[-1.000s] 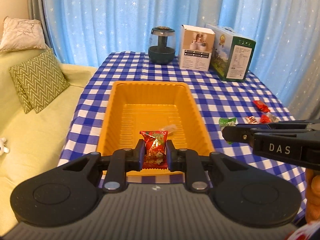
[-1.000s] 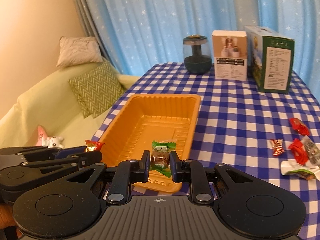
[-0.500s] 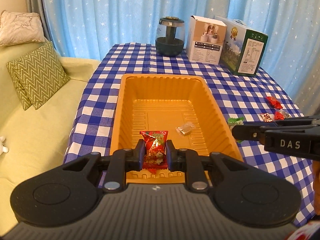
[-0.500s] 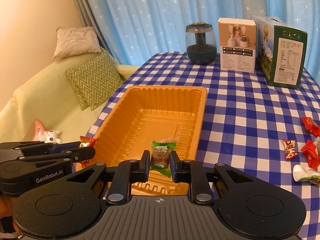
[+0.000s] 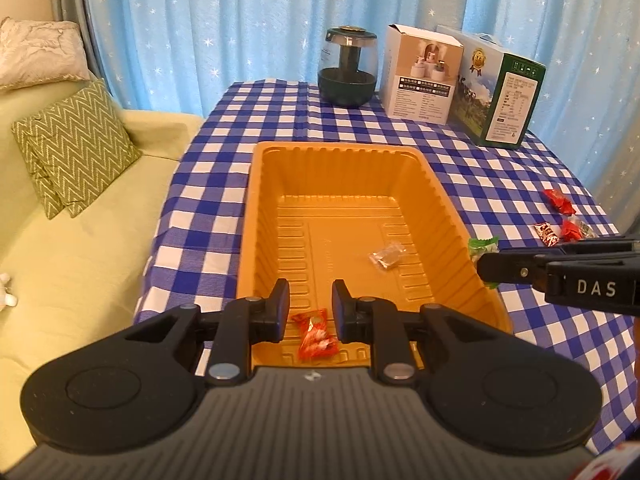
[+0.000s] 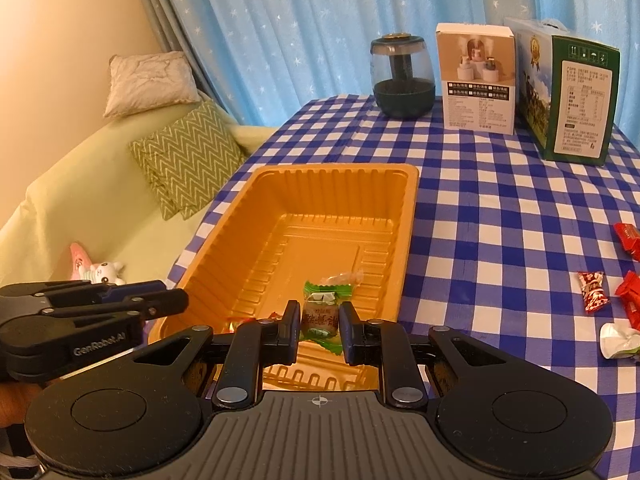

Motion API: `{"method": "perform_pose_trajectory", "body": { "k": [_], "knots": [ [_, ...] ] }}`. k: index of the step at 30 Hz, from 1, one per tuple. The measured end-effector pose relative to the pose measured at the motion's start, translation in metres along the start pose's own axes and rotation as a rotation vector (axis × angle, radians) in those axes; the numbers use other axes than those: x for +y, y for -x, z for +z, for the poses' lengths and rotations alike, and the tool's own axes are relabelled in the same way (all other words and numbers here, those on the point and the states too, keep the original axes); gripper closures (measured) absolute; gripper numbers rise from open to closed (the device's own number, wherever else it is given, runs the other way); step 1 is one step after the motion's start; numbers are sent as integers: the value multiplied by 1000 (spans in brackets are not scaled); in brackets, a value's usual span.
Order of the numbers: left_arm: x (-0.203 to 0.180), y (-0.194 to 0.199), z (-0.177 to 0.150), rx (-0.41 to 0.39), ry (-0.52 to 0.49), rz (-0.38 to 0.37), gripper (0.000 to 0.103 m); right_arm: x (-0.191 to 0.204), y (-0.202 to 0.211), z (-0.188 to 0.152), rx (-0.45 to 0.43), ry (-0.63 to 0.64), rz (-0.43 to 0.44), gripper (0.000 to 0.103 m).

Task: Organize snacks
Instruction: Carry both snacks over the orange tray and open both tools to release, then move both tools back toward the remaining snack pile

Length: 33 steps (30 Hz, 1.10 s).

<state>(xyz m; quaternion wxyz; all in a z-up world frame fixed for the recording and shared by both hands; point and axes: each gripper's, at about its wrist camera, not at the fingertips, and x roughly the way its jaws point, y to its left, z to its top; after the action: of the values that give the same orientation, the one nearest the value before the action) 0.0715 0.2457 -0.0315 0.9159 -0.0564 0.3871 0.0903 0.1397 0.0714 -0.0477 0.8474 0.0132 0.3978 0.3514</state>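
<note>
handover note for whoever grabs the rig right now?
Left gripper: open, red snack below it in the orange tray.
Right gripper: shut on green snack, over the tray's near end.
Done: clear-wrapped candy and red snack in tray.
Left: release the green one, then collect the loose snacks on the checked cloth right of the tray.

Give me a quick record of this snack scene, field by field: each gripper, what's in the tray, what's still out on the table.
left gripper: jaws open, red snack packet lying loose below them in the tray
right gripper: jaws shut on green-wrapped candy, over the tray's near end
orange tray: holds the red packet and a clear-wrapped candy
tablecloth: red and white wrapped snacks still loose at the right
</note>
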Motion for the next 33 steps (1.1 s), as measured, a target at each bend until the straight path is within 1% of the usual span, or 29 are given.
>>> {"method": "perform_pose_trajectory", "body": {
  "k": [7, 12, 14, 15, 16, 17, 18, 23, 25, 33],
  "knots": [
    [1, 7, -6, -3, 14, 4, 83, 2, 0, 2, -7, -3, 21, 82],
    [3, 12, -6, -17, 37, -17, 83, 3, -2, 6, -20, -15, 57, 82],
    [3, 14, -7, -20, 35, -11, 83, 2, -3, 8, -22, -27, 90, 81],
    [2, 15, -7, -21, 35, -11, 83, 1, -4, 8, -21, -39, 104, 75],
    [2, 15, -7, -22, 36, -11, 83, -2, -3, 9, -23, -53, 111, 66],
    [2, 16, -7, -24, 37, -11, 83, -4, -1, 9, -31, -64, 113, 49],
    [2, 17, -7, -26, 37, -10, 83, -7, 2, 9, -45, -77, 111, 46],
    [-1, 25, -9, -39, 43, -15, 82, -26, 22, 4, -72, -127, 69, 46],
    [-5, 30, -9, -45, 41, -17, 80, -34, 33, -1, -79, -145, 39, 46],
    [-37, 51, -11, -64, 19, -35, 73, -63, 85, -27, -120, -205, -83, 46]
  ]
}}
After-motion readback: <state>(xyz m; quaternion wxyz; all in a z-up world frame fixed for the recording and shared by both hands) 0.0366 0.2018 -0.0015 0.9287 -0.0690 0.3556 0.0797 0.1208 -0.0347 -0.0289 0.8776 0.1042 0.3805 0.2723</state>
